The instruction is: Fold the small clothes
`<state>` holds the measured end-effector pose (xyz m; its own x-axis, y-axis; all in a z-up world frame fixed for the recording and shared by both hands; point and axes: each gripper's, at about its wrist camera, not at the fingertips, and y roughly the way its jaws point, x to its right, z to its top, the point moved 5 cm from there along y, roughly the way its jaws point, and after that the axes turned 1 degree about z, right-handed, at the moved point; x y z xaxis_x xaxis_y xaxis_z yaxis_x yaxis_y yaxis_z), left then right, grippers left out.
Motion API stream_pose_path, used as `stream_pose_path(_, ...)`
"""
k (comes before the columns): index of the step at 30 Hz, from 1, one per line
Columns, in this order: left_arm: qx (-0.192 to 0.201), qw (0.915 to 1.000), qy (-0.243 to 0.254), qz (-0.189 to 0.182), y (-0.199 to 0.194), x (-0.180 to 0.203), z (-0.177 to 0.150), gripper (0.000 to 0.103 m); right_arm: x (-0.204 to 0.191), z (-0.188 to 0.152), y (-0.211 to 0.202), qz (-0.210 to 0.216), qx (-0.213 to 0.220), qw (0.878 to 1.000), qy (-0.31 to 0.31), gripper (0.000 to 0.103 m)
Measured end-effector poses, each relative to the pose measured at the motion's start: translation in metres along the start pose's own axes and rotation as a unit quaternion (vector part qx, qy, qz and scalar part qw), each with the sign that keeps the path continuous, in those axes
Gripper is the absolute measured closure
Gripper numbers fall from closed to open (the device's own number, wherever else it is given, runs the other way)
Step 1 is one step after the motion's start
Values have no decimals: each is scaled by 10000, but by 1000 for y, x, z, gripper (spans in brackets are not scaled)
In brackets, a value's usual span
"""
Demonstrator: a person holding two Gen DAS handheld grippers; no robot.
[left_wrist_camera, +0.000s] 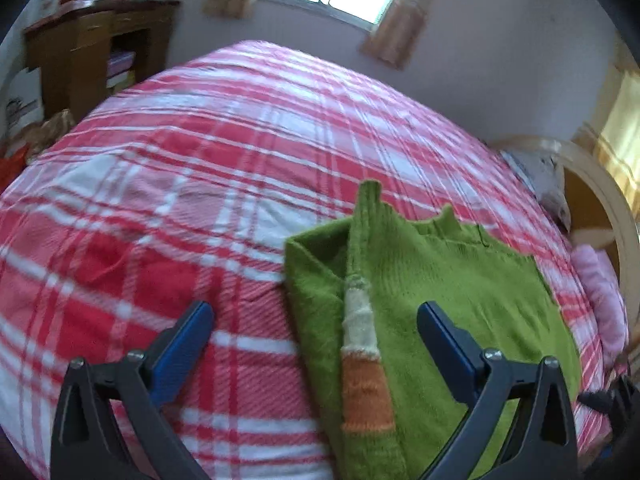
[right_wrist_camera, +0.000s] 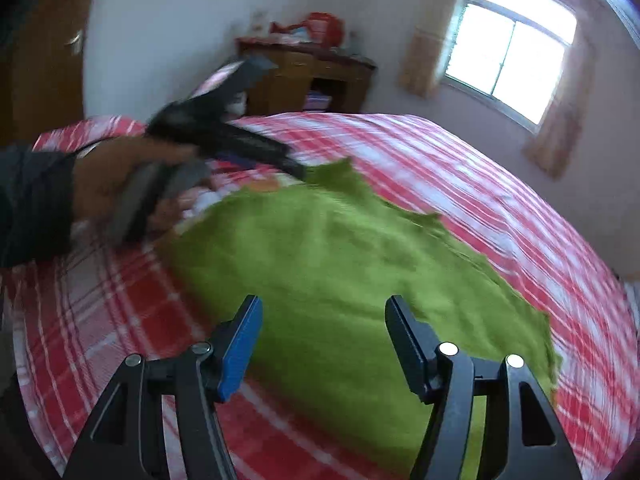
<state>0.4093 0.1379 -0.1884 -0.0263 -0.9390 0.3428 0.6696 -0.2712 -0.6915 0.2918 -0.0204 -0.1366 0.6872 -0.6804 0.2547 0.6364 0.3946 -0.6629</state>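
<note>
A small green knitted sweater [left_wrist_camera: 460, 280] lies flat on the bed. One sleeve [left_wrist_camera: 362, 340], ending in cream and orange bands, is folded over its left part. My left gripper [left_wrist_camera: 315, 312] is open above that sleeve and the sweater's left edge, with nothing pressed between its blue pads. In the right wrist view the sweater [right_wrist_camera: 340, 248] fills the middle, blurred. My right gripper [right_wrist_camera: 323, 304] hangs open over its near part and holds nothing. A hand [right_wrist_camera: 112, 184] holds the left gripper [right_wrist_camera: 292, 168] at the sweater's far left corner.
A red and white plaid sheet [left_wrist_camera: 180, 200] covers the bed. A wooden cabinet [left_wrist_camera: 92, 52] with red items on top stands against the far wall beside a curtained window [right_wrist_camera: 508, 64]. A curved headboard [left_wrist_camera: 600, 200] and a pink pillow [left_wrist_camera: 600, 292] lie at the right edge.
</note>
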Motion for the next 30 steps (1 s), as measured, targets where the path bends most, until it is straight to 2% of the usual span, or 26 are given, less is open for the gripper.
stream_pose_path(6,128,9996,-46,-259,2,-4,1,0,-64,9,18,34,-22,9980,-626,39)
stream_pose_path(11,272,9979,-288,-517,-2,-10,4,4,-94,15,38,-73,-27,9949,-1002,39)
stream_pose_path(14,293,9971,-322,-627,-1,-9,5,17,-98,19,46,-241,-3,9941,-1058,39)
stream_pose_path(16,271,9967,-244,-721,0,-5,4,31,-99,22,51,-422,36,9938,-1030,39)
stream_pose_path(21,180,9977,-124,-644,4,0,4,31,-103,23,59,-398,35,9945,-965,39)
stream_pose_path(23,188,9974,-94,-690,3,1,3,38,-105,23,60,-339,20,9947,-969,39)
stream_pose_path(24,167,9971,-91,-736,5,2,4,49,-105,25,60,-286,40,9954,-916,41)
stream_pose_path(25,134,9972,-105,-730,6,2,3,55,-104,25,59,-210,51,9963,-835,50)
stream_pose_path(27,72,9973,-129,-723,8,1,3,57,-100,25,56,-105,38,9976,-685,60)
stream_pose_path(30,64,9976,-121,-683,9,1,3,59,-96,25,57,-152,-10,9979,-625,60)
